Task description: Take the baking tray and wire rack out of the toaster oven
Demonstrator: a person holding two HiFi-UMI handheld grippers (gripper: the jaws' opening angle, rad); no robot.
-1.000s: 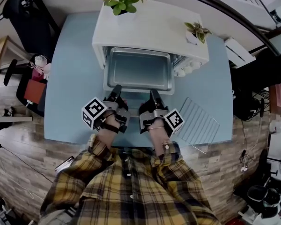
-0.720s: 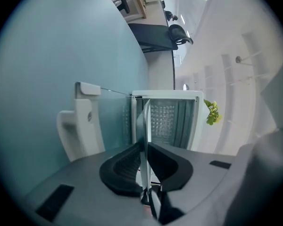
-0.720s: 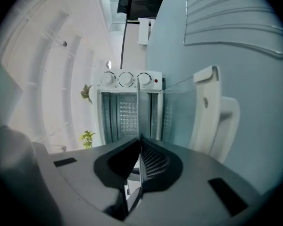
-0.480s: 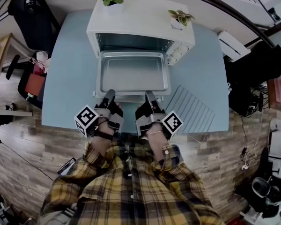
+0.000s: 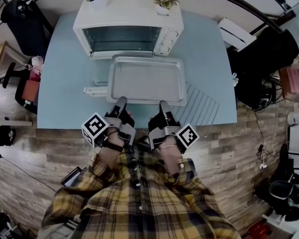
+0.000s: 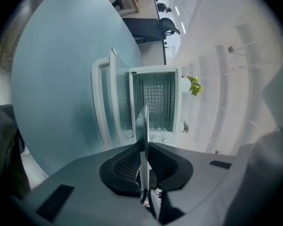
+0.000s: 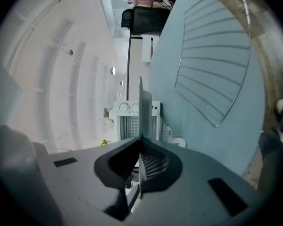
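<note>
Left claw (image 5: 121,102) and right claw (image 5: 164,104) are each clamped on the near rim of the baking tray (image 5: 147,78), spaced apart, likely to keep it level. The tray is held just in front of the toaster oven (image 5: 129,19), fully out. The wire rack (image 5: 204,108) lies on the surface (image 5: 65,83), front-right of the oven.

Baking tray (image 5: 146,78) now fully out of the toaster oven (image 5: 132,14), at frame centre, left gripper (image 5: 121,101) and right gripper (image 5: 164,105) drawn back with it, oven nearer upper left
</note>
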